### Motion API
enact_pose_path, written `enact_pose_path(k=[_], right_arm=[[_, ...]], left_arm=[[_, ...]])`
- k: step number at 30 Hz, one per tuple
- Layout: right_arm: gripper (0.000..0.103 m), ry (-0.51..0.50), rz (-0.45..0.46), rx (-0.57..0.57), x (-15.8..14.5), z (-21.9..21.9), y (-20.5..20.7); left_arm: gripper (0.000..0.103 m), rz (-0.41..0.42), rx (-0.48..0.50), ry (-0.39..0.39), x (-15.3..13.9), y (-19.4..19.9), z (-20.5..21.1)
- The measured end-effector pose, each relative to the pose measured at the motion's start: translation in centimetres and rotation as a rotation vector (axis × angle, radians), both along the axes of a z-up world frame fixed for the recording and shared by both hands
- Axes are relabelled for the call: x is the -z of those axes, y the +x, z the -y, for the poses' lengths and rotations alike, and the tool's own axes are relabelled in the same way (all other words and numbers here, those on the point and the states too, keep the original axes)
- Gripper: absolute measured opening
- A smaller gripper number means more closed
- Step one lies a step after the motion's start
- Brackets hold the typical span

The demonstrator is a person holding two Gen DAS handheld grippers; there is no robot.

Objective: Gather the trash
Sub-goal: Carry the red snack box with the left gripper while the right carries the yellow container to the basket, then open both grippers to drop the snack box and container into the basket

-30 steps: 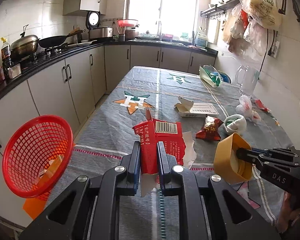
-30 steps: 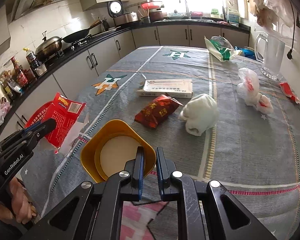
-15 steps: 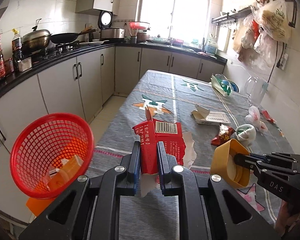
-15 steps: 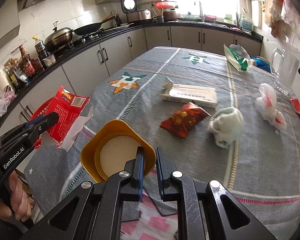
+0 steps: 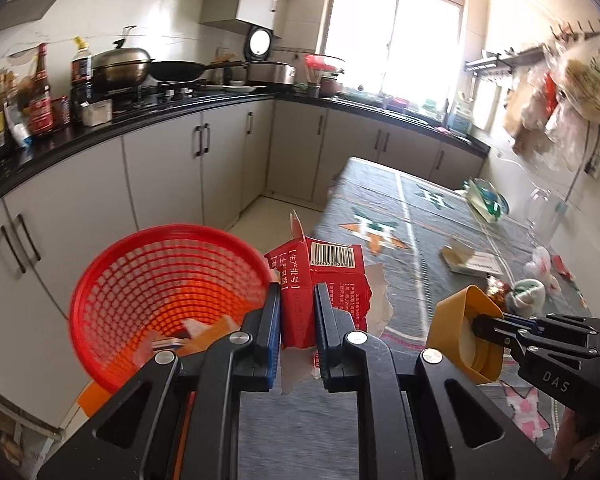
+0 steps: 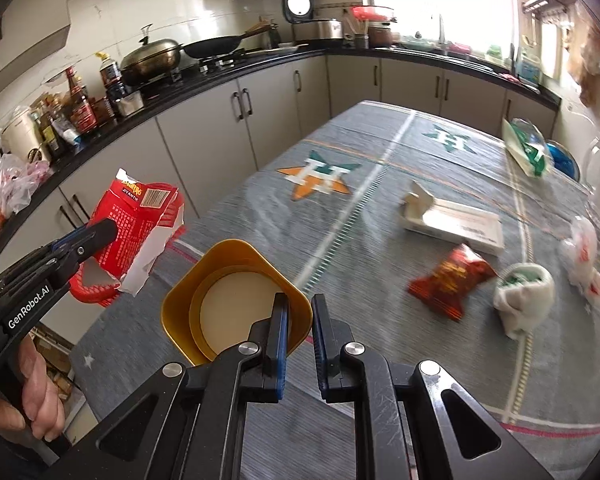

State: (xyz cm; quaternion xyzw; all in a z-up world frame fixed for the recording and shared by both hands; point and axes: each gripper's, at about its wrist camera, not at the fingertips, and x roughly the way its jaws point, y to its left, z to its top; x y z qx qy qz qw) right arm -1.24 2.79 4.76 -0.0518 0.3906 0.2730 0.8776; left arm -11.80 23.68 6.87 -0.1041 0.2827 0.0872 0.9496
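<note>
Fingers of the left gripper (image 5: pixel 297 322) clamp a torn red carton (image 5: pixel 320 280) beside the basket (image 5: pixel 140 280), the right gripper (image 6: pixel 300 336) pinches a yellow cup (image 6: pixel 228 280); next, likely dropping both in.

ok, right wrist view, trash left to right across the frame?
red carton in the left gripper → yellow cup in the right gripper → white flat box → red snack bag → white wad
</note>
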Motion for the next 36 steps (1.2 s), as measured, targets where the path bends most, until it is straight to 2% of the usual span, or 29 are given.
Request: enact_pose_path(k=[17, 26, 36], right_arm=[[0.013, -0.039, 0.068, -0.133, -2.1, -11.1, -0.2], [0.013, -0.047, 0.057, -0.167, -1.5, -16.2, 0.3], [0.013, -0.068, 0.026, -0.165, 0.0, -18.4, 1.7]], left_arm=[[0.015, -0.004, -0.174, -0.046, 1.6, -2.8, -8.8], [0.015, -0.027, -0.199, -0.07, 3.1, -3.0, -10.7], [0.015, -0.041, -0.215, -0.084, 4.0, -2.8, -12.0]])
